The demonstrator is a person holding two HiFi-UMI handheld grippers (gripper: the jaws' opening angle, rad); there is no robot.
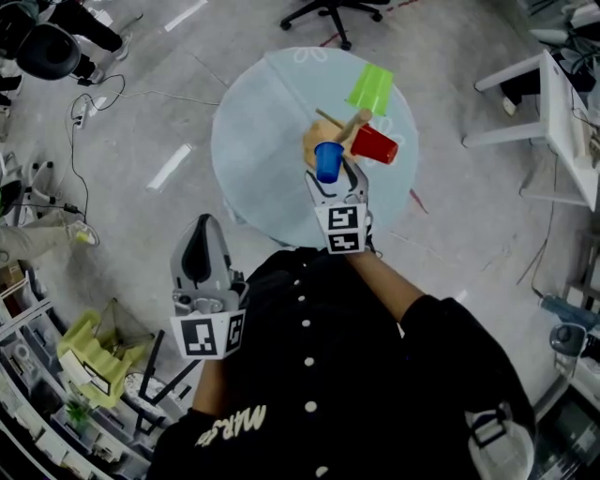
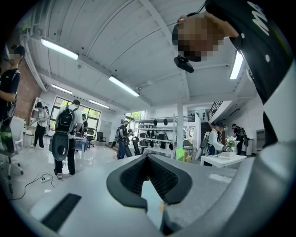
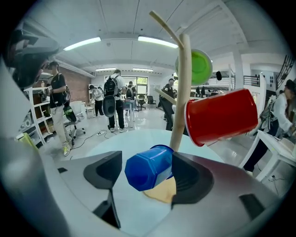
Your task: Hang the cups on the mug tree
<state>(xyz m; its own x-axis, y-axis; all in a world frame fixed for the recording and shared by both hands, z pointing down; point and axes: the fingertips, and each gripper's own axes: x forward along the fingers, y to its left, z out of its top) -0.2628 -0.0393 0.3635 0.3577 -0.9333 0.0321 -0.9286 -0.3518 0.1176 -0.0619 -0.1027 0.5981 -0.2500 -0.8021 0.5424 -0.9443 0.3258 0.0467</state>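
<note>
A wooden mug tree (image 1: 349, 125) stands on a round pale blue table (image 1: 262, 141). A green cup (image 1: 371, 89) and a red cup (image 1: 375, 145) hang on its far and right branches. A blue cup (image 1: 327, 160) lies tilted at the near side, its mouth at the trunk (image 3: 183, 92). My right gripper (image 1: 330, 178) is open with the blue cup (image 3: 149, 167) between its jaws; a gap shows at the left pad. The red cup (image 3: 220, 115) and green cup (image 3: 198, 67) hang above. My left gripper (image 1: 200, 225) is held low by the person's body, shut and empty, pointing up into the room (image 2: 148, 157).
An office chair (image 1: 328, 14) stands beyond the table and a white table (image 1: 553, 103) at the right. A yellow stool (image 1: 94, 361) and shelving sit at the lower left. Cables (image 1: 94, 103) run over the floor at the left. Several people stand far across the room.
</note>
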